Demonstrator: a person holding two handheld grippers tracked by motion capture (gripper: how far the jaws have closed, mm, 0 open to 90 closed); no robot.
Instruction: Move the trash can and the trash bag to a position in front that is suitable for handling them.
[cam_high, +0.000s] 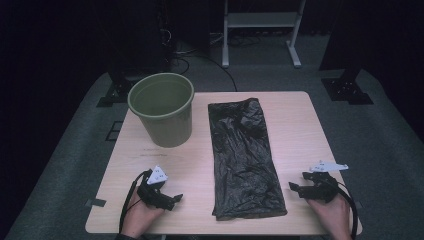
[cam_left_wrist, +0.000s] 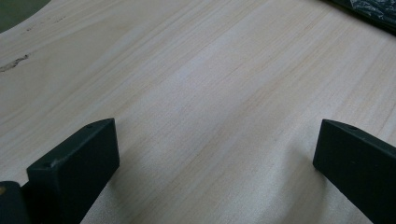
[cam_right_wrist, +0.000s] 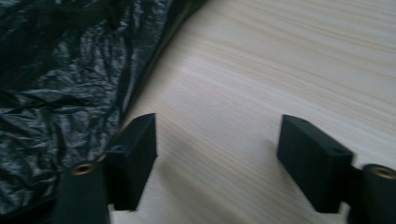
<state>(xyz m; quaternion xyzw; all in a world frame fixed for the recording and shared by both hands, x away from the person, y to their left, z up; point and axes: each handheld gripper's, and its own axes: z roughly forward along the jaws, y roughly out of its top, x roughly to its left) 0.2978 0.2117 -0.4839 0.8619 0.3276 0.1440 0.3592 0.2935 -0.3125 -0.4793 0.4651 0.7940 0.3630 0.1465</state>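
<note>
A black plastic bag (cam_high: 244, 157) lies flat along the middle of the light wooden table (cam_high: 295, 125). To its left, near the back, an olive green bucket (cam_high: 162, 107) stands upright. My left gripper (cam_high: 170, 199) rests low at the front left, open, with bare wood between its jaws (cam_left_wrist: 217, 140). My right gripper (cam_high: 298, 182) sits at the front right, just beside the bag's right edge (cam_right_wrist: 65, 88), also open with nothing between its jaws. A corner of the bag (cam_left_wrist: 369, 9) shows at the top right of the left gripper view.
The table's front edge (cam_high: 200, 231) runs just behind both hands. A white metal frame (cam_high: 260, 30) and dark stands with cables (cam_high: 185, 55) are on the grey floor beyond the table. Bare wood lies between bucket and bag.
</note>
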